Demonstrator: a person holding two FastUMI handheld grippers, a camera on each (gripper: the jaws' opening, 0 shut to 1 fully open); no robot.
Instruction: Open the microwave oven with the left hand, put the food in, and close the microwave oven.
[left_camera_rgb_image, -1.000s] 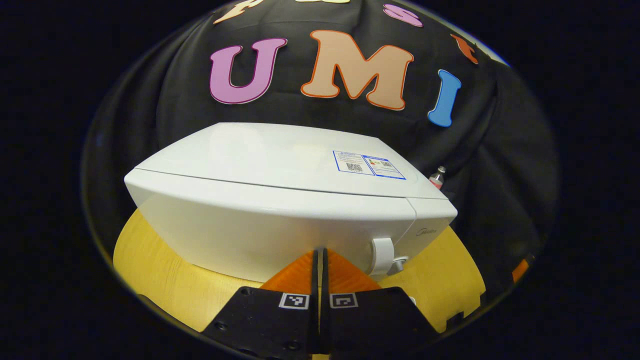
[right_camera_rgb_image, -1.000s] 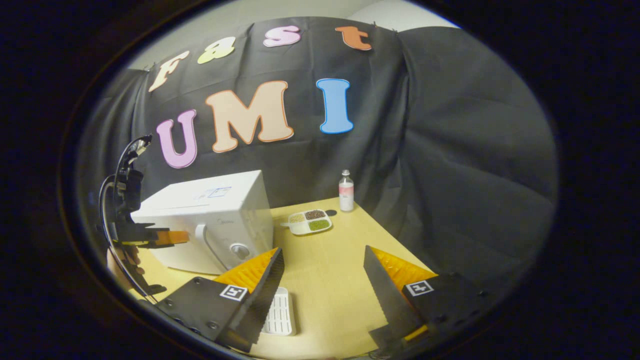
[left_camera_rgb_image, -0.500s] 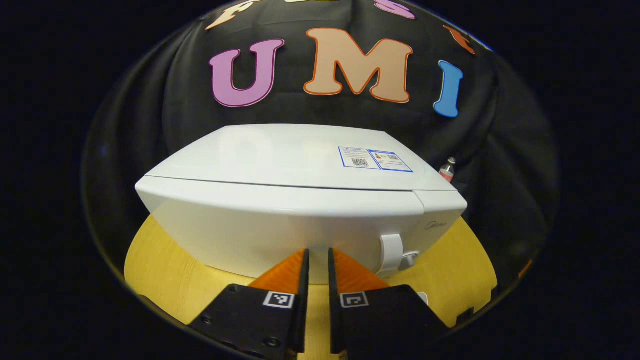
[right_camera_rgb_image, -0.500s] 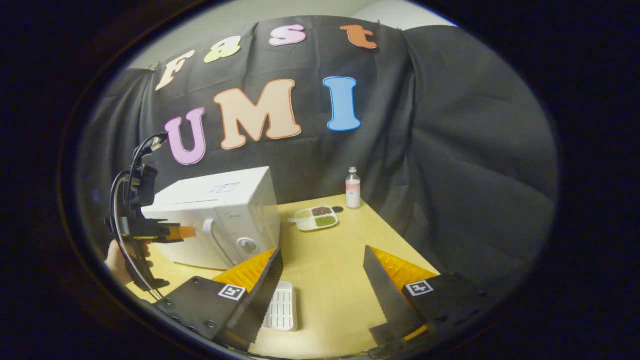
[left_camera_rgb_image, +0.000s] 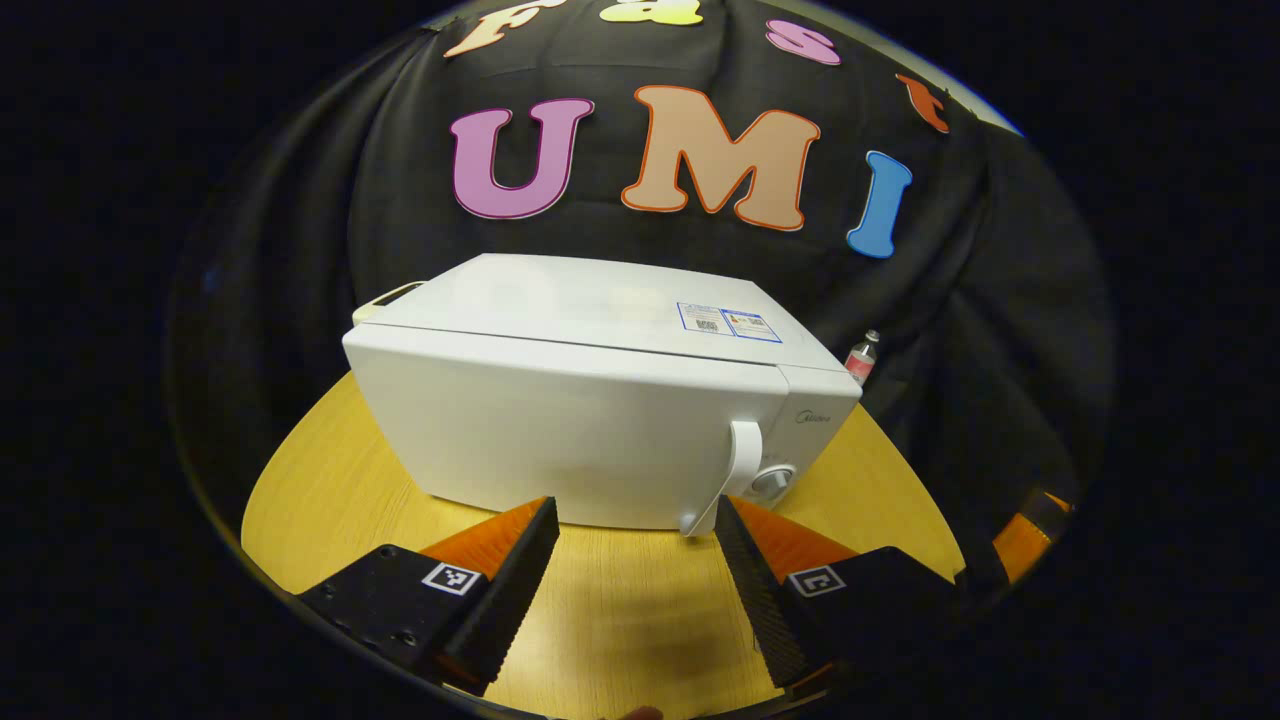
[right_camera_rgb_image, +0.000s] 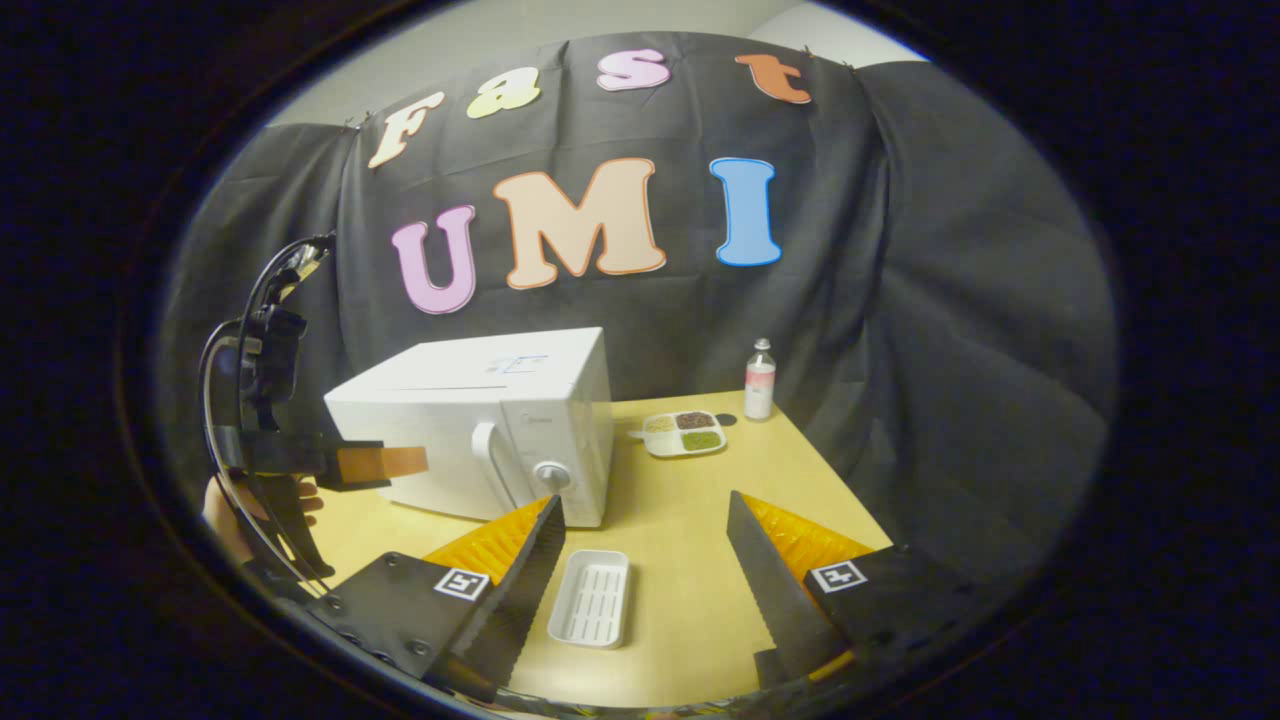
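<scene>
Left gripper view showed the left hand-held gripper (left_camera_rgb_image: 632, 545) spread wide and empty, the shut microwave oven (left_camera_rgb_image: 600, 420) just ahead on the desk (left_camera_rgb_image: 330, 480). Its rigid door handle (left_camera_rgb_image: 735, 470), ahead and slightly right, looked the firmest hold; the oven seemed heavy enough to stay put.

It was a recording booth, not a real kitchen: black cloth (right_camera_rgb_image: 950, 330) hung as walls behind a bare wooden table (right_camera_rgb_image: 690, 560) holding a white microwave (right_camera_rgb_image: 470, 420).

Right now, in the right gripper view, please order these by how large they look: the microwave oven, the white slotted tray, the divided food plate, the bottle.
1. microwave oven
2. white slotted tray, though it lies nearest the camera
3. divided food plate
4. bottle

The plate and bottle look close in size, so their order is unsure.
</scene>
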